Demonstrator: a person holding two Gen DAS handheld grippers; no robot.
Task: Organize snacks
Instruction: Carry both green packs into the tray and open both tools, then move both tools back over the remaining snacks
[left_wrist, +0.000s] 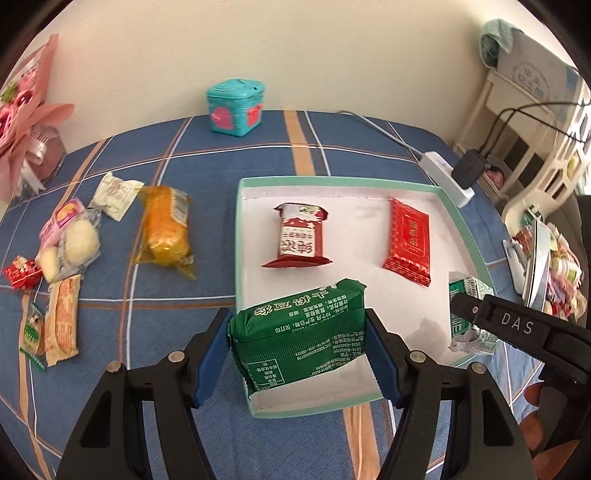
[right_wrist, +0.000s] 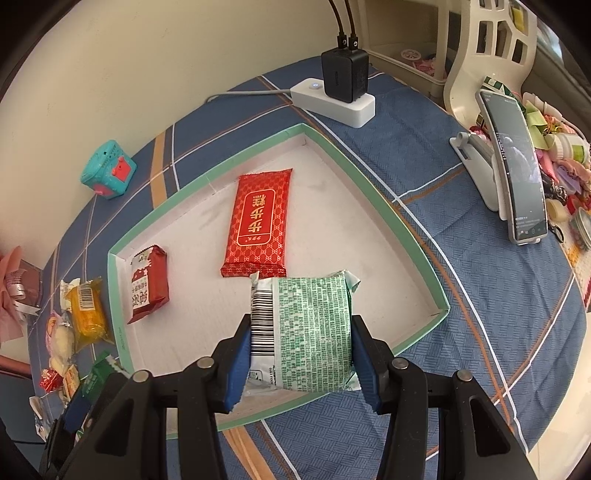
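Two green snacks headed for the tray
Left gripper (left_wrist: 299, 352) clamps a dark-green packet (left_wrist: 299, 332), right gripper (right_wrist: 301, 360) a pale-green packet (right_wrist: 306, 332) — both held over the tray (right_wrist: 406, 229) for sorting.

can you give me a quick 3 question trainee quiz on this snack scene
1. True or false: the left gripper is shut on a dark green packet.
2. How many red snack packets lie flat inside the tray? A) none B) two C) four
3. Fill in: the right gripper holds a pale green packet whose white strip carries a ______.

Key:
1. True; its blue pads press both sides of the packet.
2. B: the red-and-white packet and the patterned red packet.
3. Barcode.
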